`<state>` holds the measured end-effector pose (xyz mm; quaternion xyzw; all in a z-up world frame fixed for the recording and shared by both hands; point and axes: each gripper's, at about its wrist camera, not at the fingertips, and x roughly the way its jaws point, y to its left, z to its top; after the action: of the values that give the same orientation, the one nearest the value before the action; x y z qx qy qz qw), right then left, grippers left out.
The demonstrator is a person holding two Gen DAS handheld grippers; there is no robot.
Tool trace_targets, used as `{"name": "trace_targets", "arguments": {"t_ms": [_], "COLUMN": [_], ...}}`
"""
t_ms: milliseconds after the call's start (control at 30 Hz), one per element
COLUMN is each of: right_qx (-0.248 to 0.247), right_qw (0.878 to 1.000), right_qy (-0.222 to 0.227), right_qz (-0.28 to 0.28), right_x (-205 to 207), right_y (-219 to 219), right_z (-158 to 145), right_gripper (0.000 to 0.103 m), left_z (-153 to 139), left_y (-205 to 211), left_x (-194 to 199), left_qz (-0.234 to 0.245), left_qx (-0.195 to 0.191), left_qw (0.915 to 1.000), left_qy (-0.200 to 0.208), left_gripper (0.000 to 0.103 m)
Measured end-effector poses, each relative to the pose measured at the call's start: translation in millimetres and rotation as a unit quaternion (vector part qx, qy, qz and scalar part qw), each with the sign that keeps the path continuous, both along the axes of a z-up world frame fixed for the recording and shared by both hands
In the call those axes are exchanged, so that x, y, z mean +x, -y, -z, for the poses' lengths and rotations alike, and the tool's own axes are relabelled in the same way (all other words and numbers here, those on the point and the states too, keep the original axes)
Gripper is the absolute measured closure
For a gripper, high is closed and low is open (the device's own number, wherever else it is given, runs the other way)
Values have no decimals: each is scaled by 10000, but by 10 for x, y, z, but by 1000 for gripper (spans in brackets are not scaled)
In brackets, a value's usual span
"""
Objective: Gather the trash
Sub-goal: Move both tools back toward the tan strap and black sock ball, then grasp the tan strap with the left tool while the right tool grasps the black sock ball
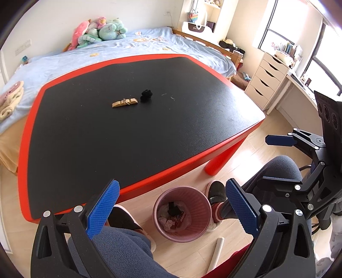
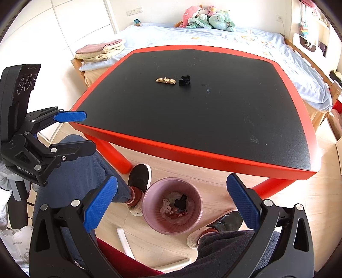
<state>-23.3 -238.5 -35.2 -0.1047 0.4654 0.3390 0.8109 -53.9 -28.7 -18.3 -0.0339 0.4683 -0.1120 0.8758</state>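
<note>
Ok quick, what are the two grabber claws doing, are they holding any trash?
Left gripper: open, holding nothing, above the pink bin.
Right gripper: open, holding nothing.

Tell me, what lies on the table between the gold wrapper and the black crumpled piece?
Nothing: gold wrapper and black crumpled piece lie side by side with only bare table between, in both views.

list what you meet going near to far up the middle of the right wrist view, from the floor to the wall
pink trash bin → red table edge → gold wrapper → black crumpled scrap → blue bedspread → stuffed toys
</note>
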Motion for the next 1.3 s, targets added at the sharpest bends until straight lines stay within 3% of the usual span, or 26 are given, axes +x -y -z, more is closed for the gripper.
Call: {"name": "trace_targets", "arguments": {"t_ms": [467, 800, 1300], "right_qx": [-43, -175, -352], "right_qw": [9996, 9993, 9986], "right_qy": [245, 239, 48], "right_qz": [-127, -242, -381], "right_x": [617, 1196, 1840], "right_y": [-358, -676, -1053], "right_z": [-194, -112, 237], "right_gripper": [3, 3, 3], "left_z": [-52, 12, 382], "left_y": [-277, -499, -551], "left_x": [570, 1117, 1767], "left_qz": [65, 194, 1216], "left_qx": [161, 298, 561], "left_qw": [9998, 9993, 9907], "left_qy": [-18, -96, -256], "left_gripper": [8, 8, 8]}}
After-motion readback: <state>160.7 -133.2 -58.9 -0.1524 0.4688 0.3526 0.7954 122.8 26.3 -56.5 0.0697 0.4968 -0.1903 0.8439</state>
